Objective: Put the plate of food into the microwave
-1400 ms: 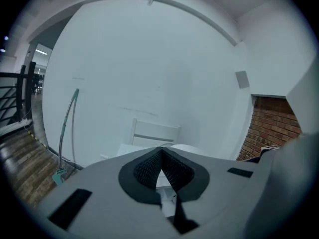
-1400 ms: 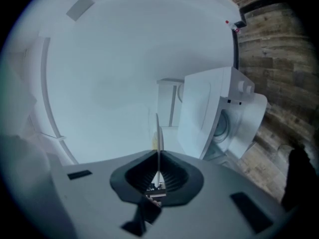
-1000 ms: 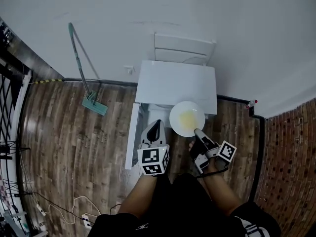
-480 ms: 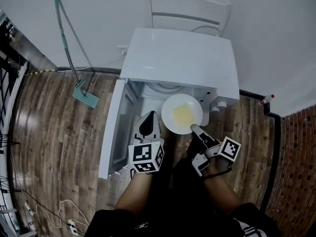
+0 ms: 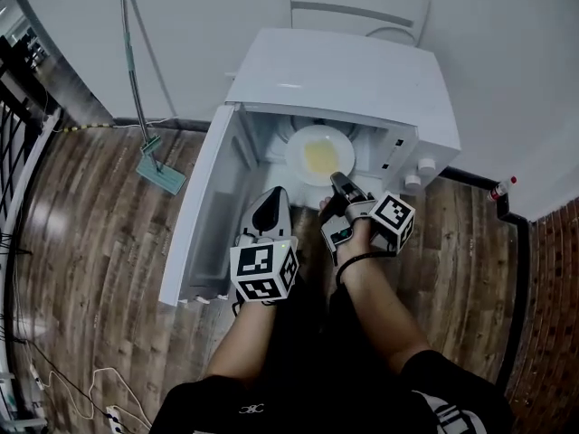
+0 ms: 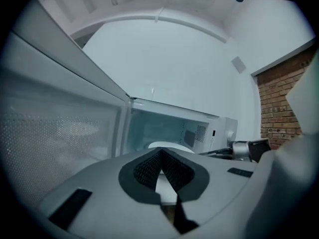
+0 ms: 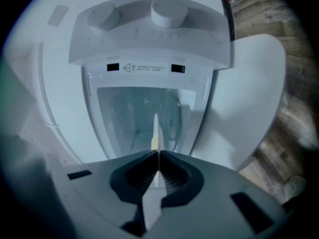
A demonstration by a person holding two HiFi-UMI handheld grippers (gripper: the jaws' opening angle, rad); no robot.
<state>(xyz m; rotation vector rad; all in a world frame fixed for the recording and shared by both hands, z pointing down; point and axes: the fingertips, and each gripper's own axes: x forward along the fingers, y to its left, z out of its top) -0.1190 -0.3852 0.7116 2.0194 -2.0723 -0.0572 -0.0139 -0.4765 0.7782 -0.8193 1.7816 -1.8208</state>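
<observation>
A white plate (image 5: 318, 155) with yellow food lies level in the mouth of the white microwave (image 5: 344, 75), whose door (image 5: 204, 211) hangs open to the left. My right gripper (image 5: 336, 181) is shut on the plate's near rim. In the right gripper view the plate (image 7: 155, 131) shows edge-on between the closed pads of the right gripper (image 7: 156, 156), with the cavity (image 7: 134, 113) straight ahead. My left gripper (image 5: 275, 195) sits shut and empty in front of the opening, beside the door. In its own view the left gripper (image 6: 159, 156) faces the plate (image 6: 167, 146).
A green-handled mop (image 5: 136, 80) leans on the wall at the left, its head (image 5: 161, 174) on the wooden floor. A white chair (image 5: 357, 7) stands behind the microwave. A small red-capped bottle (image 5: 502, 188) is at the right by the brick wall (image 6: 279, 108).
The right gripper has carried the plate forward from in front of the microwave into its opening. The head view has come closer; the left gripper has kept its place by the door.
</observation>
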